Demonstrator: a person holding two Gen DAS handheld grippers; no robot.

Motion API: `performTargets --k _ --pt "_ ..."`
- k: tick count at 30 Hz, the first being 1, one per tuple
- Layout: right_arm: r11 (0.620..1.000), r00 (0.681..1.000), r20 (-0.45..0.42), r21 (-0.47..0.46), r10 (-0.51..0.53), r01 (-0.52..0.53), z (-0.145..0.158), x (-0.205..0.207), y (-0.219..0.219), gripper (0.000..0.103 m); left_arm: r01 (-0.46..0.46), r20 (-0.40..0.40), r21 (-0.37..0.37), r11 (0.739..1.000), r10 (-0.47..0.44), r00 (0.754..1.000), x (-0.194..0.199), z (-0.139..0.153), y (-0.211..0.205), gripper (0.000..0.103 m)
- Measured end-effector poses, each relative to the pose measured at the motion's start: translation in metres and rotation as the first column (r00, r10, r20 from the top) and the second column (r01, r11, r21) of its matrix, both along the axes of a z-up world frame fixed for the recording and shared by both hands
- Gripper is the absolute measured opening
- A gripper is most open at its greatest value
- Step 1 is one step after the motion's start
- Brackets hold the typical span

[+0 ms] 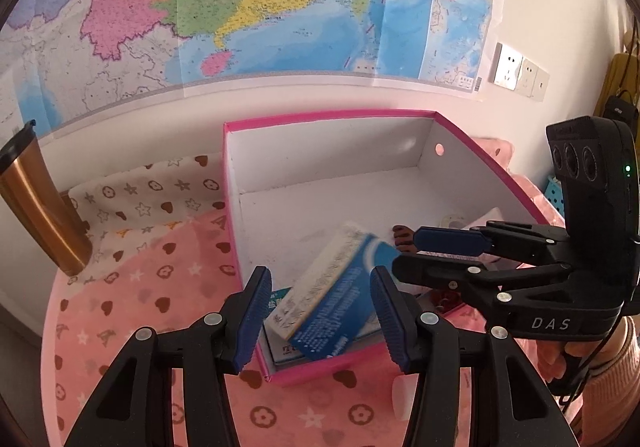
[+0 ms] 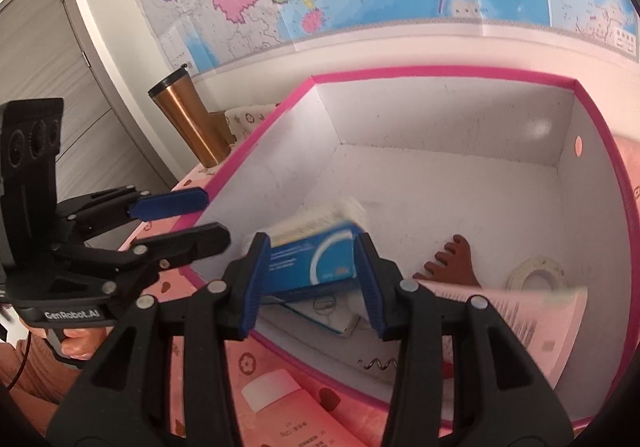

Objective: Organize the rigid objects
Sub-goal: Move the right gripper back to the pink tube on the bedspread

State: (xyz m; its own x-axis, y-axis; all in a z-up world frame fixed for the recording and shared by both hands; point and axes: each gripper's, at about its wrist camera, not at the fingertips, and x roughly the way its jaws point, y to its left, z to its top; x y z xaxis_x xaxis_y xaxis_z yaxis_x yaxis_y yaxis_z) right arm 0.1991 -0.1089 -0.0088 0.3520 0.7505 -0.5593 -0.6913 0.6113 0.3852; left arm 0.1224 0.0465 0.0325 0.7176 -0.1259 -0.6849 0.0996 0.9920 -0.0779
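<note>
A pink-rimmed cardboard box (image 1: 320,117) with a white inside stands on the table. My right gripper (image 2: 312,243) reaches over its near wall, shut on a blue and white medicine box (image 2: 316,259) that hangs tilted and slightly blurred above the floor of the box. The left wrist view shows that medicine box (image 1: 332,295) at the tips of the right gripper (image 1: 404,253). My left gripper (image 1: 320,275) hovers open at the near left wall with nothing in it; the medicine box only shows through its gap. From the right wrist view, the left gripper (image 2: 218,219) stays outside the wall.
Inside the cardboard box lie a flat medicine box (image 2: 320,311), a brown foot-shaped piece (image 2: 452,263), a tape roll (image 2: 536,273), a pink packet (image 2: 540,323) and a metal spiral (image 2: 378,363). A copper tumbler (image 1: 36,203) stands at the left. A pink carton (image 2: 288,407) lies in front.
</note>
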Motion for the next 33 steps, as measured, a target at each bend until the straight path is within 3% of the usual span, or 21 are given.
performTargets --k 19,33 --pt "0.981 0.990 0.036 0.146 -0.133 0.127 0.027 -0.057 -0.108 0.046 0.147 0.116 -0.100 0.984 -0.135 0.984 -0.060 0.018 -0.027 0.058" --pt "0.964 0.973 -0.054 0.130 -0.225 0.230 -0.009 -0.091 -0.156 0.046 0.173 0.006 -0.141 0.975 -0.174 0.985 -0.073 -0.024 -0.042 0.058"
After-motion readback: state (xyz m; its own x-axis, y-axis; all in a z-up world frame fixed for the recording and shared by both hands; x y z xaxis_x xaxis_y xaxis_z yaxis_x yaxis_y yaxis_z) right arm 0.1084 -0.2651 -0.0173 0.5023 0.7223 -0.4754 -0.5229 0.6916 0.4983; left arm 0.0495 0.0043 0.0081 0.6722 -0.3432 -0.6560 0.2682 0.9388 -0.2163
